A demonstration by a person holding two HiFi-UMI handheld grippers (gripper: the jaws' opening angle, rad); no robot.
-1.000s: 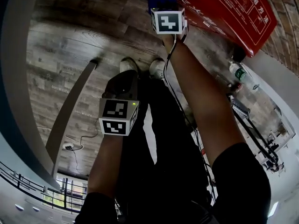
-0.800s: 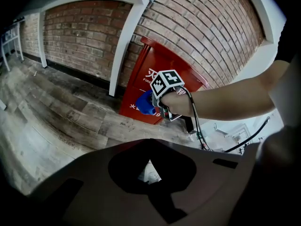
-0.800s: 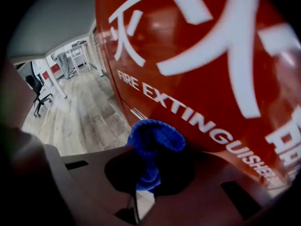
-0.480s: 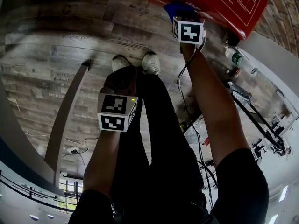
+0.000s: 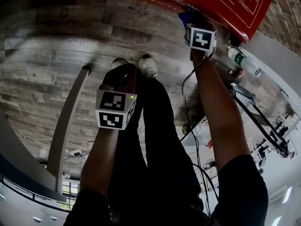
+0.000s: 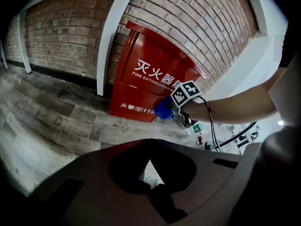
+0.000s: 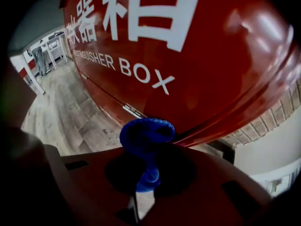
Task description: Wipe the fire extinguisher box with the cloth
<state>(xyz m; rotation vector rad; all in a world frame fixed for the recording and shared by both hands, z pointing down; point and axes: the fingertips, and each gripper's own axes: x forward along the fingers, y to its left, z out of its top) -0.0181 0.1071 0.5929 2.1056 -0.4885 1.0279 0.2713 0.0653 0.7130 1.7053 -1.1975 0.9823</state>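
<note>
Wiping underway: right gripper point(image 7: 141, 175) clenched on blue cloth point(image 7: 146, 134) at red box point(image 7: 202, 69) lower edge; left gripper point(image 6: 150, 147) closed, empty; next probably sweep with steady pressure.

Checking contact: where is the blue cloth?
The blue cloth is pinched in the right tool, low by the fire extinguisher box, upper right in head view.
</note>
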